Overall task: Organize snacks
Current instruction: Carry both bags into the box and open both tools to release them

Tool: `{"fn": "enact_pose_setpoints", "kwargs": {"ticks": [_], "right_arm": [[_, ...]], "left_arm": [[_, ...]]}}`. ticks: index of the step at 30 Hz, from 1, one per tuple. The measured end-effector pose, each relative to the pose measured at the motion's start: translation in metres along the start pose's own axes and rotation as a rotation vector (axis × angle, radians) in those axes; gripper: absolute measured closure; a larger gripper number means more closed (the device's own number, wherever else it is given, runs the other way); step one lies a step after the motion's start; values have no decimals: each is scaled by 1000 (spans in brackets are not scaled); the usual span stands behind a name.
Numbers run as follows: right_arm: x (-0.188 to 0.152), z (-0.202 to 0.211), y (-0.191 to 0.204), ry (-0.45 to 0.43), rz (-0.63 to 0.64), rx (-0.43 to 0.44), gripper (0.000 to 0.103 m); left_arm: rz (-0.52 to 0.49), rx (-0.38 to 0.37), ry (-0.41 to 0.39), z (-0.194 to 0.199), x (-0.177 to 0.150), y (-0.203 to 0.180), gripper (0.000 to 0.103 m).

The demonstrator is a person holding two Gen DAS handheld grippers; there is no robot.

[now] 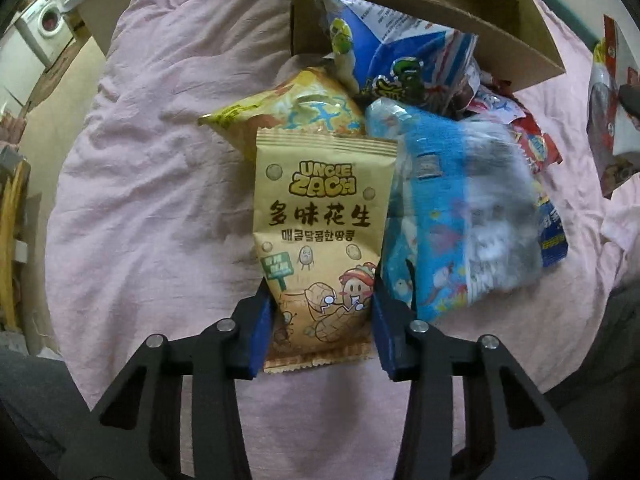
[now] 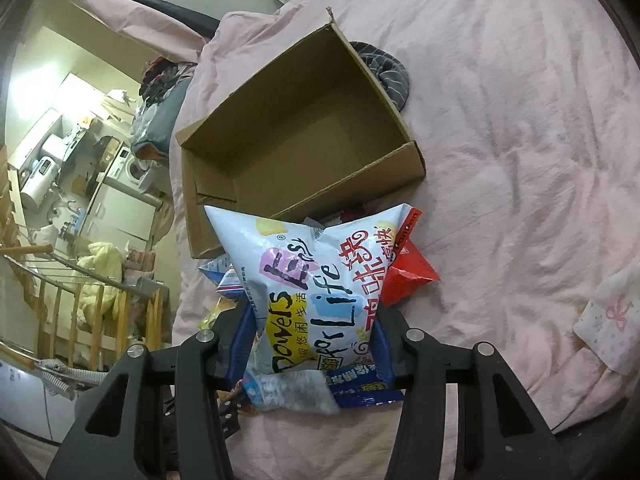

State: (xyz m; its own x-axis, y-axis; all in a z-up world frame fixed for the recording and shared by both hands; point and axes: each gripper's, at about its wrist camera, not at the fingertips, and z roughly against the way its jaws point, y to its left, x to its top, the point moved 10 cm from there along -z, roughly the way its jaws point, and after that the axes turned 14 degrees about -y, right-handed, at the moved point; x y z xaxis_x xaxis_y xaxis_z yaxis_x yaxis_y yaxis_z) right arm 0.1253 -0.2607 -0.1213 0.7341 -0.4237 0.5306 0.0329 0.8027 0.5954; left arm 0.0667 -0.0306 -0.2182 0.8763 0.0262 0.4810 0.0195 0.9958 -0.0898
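1. The left tongs (image 1: 322,312) pinch the lower part of a tan peanut packet (image 1: 320,216) marked "Uncle Zach"; both blue pads press against its sides. The packet lies on a pink bedsheet (image 1: 152,200).
2. Crowding the peanut packet: a yellow snack bag (image 1: 288,114) touches its top edge, and a blue-and-clear packet (image 1: 460,208) lies just beside it on the right, partly blurred.
3. Farther up, a blue-and-white bag (image 1: 380,40) leans against the near wall of an open cardboard box (image 1: 536,40). Small red wrappers (image 1: 536,144) lie at the pile's right edge.
4. The right tongs (image 2: 316,344) are clamped on a large white chip bag (image 2: 316,276), lifted above the heap.
5. Under and beside that bag sit a red packet (image 2: 408,276), a dark blue packet (image 2: 360,388) and a pale clear one (image 2: 292,392).
6. The cardboard box (image 2: 304,144) lies just beyond the chip bag, empty inside, with its near wall touching the snack heap.
7. A grey striped cloth (image 2: 388,76) pokes out behind the box's far corner.
8. A white patterned cloth (image 2: 612,320) lies well apart at the right edge of the bed.
9. Beyond the bed's left side: a washing machine (image 1: 44,24) and a wooden railing (image 2: 80,300).
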Motion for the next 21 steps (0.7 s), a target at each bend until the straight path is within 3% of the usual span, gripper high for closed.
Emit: {"fn": "enact_pose_setpoints", "kwargs": {"ticks": [5,8,14,21], "right_arm": [[2,3,1,-7,-5,16,51],[5,8,3,-23,6,21,51],[22,9,28,-42,65,68,51],[58,-12,54,-74,177,58,51]], "left_arm": [[17,-20,-20,19,-2,-6,70],[16,-45,-97,49,11,-8,70],[41,-72,-232,82,69,-8,72],[29,-117,-326,82,147,-17,75]]}}
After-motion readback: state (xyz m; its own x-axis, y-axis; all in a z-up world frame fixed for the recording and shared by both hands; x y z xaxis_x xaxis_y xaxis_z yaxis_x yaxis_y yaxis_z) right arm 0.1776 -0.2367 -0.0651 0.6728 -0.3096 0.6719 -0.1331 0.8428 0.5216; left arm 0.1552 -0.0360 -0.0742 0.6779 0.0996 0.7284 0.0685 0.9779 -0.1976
